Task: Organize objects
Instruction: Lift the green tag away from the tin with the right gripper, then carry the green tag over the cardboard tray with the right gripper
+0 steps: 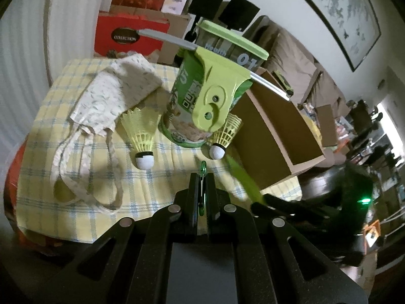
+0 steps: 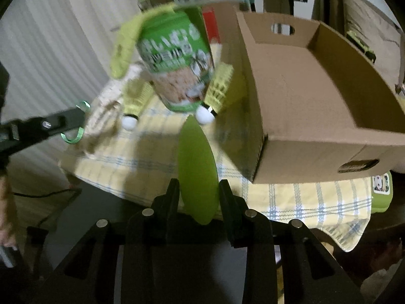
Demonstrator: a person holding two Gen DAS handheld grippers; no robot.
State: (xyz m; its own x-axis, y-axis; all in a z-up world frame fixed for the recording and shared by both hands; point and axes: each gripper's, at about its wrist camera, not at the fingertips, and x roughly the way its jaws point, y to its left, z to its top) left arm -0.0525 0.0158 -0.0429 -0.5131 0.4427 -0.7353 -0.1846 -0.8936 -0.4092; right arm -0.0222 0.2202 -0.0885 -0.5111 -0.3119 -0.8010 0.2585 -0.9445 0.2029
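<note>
1. On the desk (image 1: 63, 136), under a yellow checked cloth (image 1: 162, 167), the cardboard box (image 2: 303, 96) stands at the right, open on top; its far right corner runs out of the right wrist view.
2. Left of the box a green can (image 1: 182, 96) stands upright, with a lime-green tool (image 1: 217, 93) leaning across its front; what the tool is cannot be made out.
3. At the far left lies a crumpled cloth bag (image 1: 111, 93), its handles trailing toward the near edge.
4. The right gripper (image 2: 198, 192) holds a flat lime-green oval piece (image 2: 197, 167) between its fingers; the long axis runs away from the camera, tip toward the can, near end partly hidden.
5. Two yellow shuttlecocks (image 1: 141, 136) (image 1: 222, 136) flank the can's base, white cork heads nearest.
6. The left gripper (image 1: 202, 179) is clamped shut on a thin green curled ring (image 1: 203, 167), mostly hidden edge-on between the fingers.
</note>
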